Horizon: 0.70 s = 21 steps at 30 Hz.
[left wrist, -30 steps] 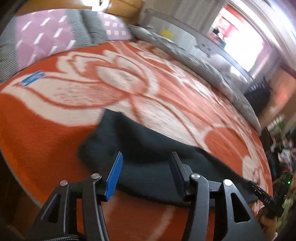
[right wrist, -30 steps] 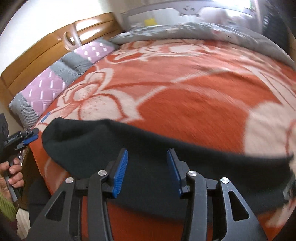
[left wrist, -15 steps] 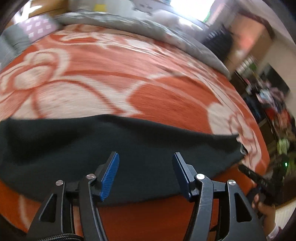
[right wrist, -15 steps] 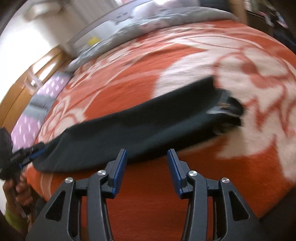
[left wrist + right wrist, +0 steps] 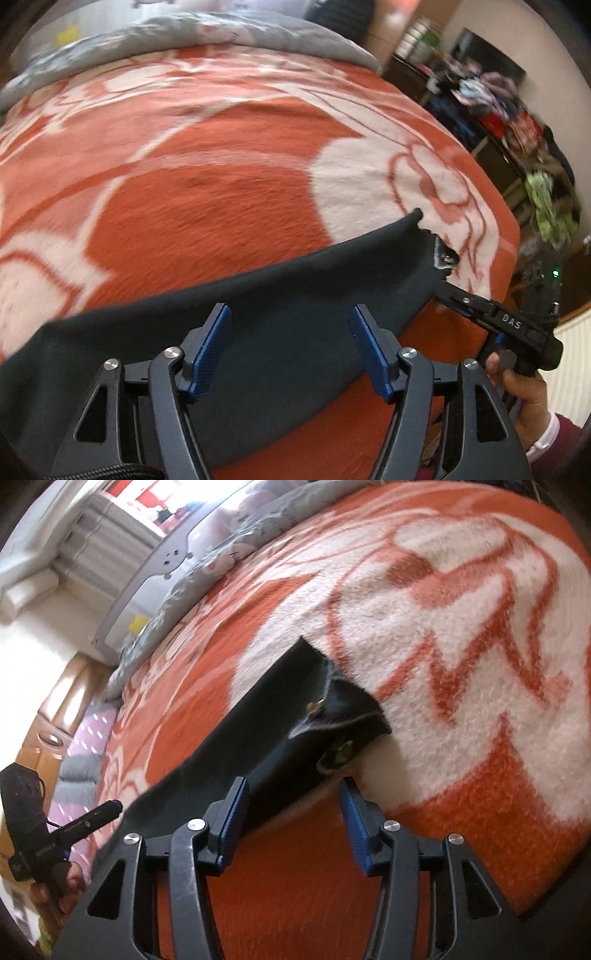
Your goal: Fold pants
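Note:
Dark pants (image 5: 258, 314) lie as a long folded strip along the near edge of an orange and white blanket (image 5: 207, 192). In the left wrist view my left gripper (image 5: 291, 343) is open and empty, just above the middle of the strip. In the right wrist view my right gripper (image 5: 295, 819) is open and empty, close over the waistband end of the pants (image 5: 314, 716), where a button shows. The right gripper also shows in the left wrist view (image 5: 443, 293), touching the waistband corner. The left gripper shows at the left of the right wrist view (image 5: 110, 806).
A grey quilt (image 5: 221, 29) lies along the far side of the bed. Purple and grey pillows (image 5: 85, 738) and a wooden headboard (image 5: 62, 701) are at the head. Cluttered shelves with clothes (image 5: 509, 122) stand beyond the foot of the bed.
Both views have swung toward the waistband end of the pants. The right gripper has moved close to the waistband. Both grippers have stayed open.

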Tool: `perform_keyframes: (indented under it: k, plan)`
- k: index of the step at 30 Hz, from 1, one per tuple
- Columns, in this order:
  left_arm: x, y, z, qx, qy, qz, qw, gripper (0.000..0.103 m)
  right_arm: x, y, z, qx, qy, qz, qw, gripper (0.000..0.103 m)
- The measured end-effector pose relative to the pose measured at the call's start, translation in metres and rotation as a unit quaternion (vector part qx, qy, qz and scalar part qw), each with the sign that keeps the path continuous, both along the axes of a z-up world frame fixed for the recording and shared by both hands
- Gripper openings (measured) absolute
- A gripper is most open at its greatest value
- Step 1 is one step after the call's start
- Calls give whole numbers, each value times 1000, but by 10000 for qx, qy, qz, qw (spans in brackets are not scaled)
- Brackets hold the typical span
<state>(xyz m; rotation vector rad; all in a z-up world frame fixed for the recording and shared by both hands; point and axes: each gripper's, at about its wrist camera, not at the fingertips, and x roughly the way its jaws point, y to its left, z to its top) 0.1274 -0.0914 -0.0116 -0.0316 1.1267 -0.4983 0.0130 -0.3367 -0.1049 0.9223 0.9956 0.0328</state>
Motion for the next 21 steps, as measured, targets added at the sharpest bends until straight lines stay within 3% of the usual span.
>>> perform_keyframes:
  k: [7, 9, 11, 14, 18, 21]
  plan:
    - [42, -58, -17, 140, 294, -555, 9979, 68, 3, -11, -13, 278, -192, -185, 9993, 51]
    - [53, -80, -26, 193, 395, -725, 9964, 68, 1, -15, -16, 218, -191, -210, 9994, 39]
    - [60, -98, -34, 211, 467, -870, 9949, 68, -4, -22, -22, 260, -156, -311, 9991, 17]
    - [70, -138, -47, 322, 613, -1272, 9895, 68, -12, -31, -29, 660, -218, -543, 9961, 13]
    - [79, -178, -63, 621, 711, -1635, 9820, 67, -20, -32, -22, 595, -322, -493, 9965, 12]
    - [87, -197, -74, 654, 813, -1772, 9786, 60, -23, -33, -24, 583, -303, -441, 9969, 12]
